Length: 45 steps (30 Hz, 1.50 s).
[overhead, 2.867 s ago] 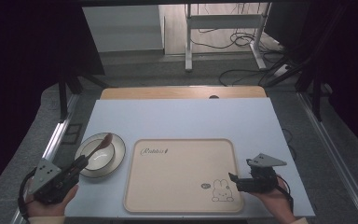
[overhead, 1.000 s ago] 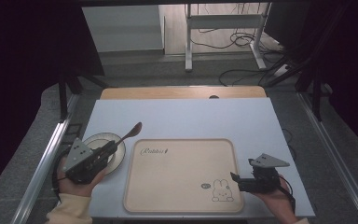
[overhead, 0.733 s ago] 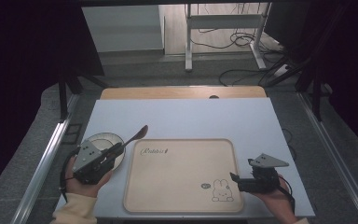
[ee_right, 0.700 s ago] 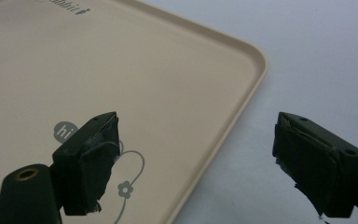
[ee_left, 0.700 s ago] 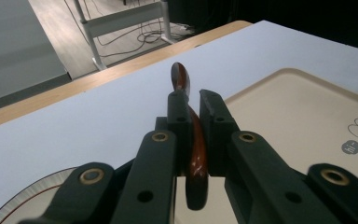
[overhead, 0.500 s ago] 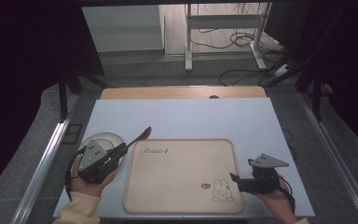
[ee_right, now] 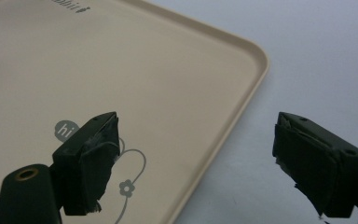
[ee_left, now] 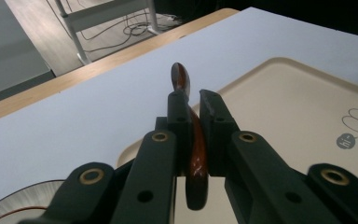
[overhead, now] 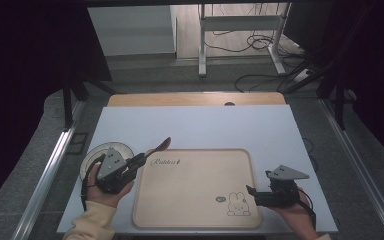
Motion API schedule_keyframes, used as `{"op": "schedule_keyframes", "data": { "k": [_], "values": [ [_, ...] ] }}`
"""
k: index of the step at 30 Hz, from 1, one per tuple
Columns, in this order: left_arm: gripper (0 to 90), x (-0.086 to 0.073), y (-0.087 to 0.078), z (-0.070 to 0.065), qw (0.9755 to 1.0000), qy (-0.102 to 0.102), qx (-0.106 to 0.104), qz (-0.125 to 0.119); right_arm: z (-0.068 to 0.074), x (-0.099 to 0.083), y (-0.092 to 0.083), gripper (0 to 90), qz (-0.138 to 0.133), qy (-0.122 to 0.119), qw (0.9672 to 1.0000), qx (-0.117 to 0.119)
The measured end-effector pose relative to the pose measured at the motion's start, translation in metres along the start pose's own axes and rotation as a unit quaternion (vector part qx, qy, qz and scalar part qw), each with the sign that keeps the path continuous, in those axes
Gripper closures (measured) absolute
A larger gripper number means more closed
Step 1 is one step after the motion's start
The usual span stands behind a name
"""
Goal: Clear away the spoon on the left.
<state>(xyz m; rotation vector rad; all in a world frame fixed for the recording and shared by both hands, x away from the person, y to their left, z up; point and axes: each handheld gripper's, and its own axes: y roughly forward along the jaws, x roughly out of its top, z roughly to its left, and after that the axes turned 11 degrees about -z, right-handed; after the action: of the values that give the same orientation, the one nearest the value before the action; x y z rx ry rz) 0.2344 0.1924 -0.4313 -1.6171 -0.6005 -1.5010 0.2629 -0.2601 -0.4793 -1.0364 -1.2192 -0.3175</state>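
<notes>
Left gripper carried spoon toward tray.

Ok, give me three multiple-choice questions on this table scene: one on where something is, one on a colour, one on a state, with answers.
1. Where is the round white plate?
A. left of the beige plastic tray
B. on the tray
C. at the table's far right edge

2. What colour is the glossy spoon?
A. bright green
B. dark reddish-brown
C. yellow

3. How do the jaws of the right gripper stand?
A. clamped on the spoon
C. closed on the tray's rim
B. apart, with nothing between them

Answers:
1 A, the high view shows the plate on the white table beside the tray's left edge.
2 B, the left gripper view shows the reddish-brown spoon pinched in the left gripper.
3 B, the right gripper view shows both jaws wide apart above the tray's corner.
</notes>
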Motion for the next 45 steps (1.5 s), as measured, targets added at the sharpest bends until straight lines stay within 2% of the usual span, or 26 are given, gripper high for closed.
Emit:
{"op": "schedule_keyframes", "data": {
  "k": [13, 19, 29, 39, 45],
  "values": [
    [84.2, -0.011, 0.008, -0.002, 0.9998, 0.002, -0.004, 0.017, 0.000, 0.000, 0.001, 15.1, 0.003, -0.002, 1.0000, 0.000],
    [84.2, -0.012, 0.015, -0.005, 0.9995, 0.012, -0.010, 0.027, 0.000, -0.001, 0.001, 15.1, 0.004, -0.002, 1.0000, -0.001],
    [84.2, -0.015, 0.025, -0.010, 0.9992, 0.016, -0.016, 0.032, 0.000, -0.001, 0.001, 15.1, 0.005, -0.002, 1.0000, -0.001],
    [84.2, -0.021, 0.035, -0.014, 0.9979, 0.033, -0.023, 0.051, 0.000, -0.001, 0.001, 15.1, 0.005, -0.003, 1.0000, -0.002],
    [84.1, -0.029, 0.039, -0.017, 0.9973, 0.036, -0.027, 0.059, -0.001, -0.001, 0.001, 15.1, 0.003, -0.003, 1.0000, -0.003]
  ]
}}
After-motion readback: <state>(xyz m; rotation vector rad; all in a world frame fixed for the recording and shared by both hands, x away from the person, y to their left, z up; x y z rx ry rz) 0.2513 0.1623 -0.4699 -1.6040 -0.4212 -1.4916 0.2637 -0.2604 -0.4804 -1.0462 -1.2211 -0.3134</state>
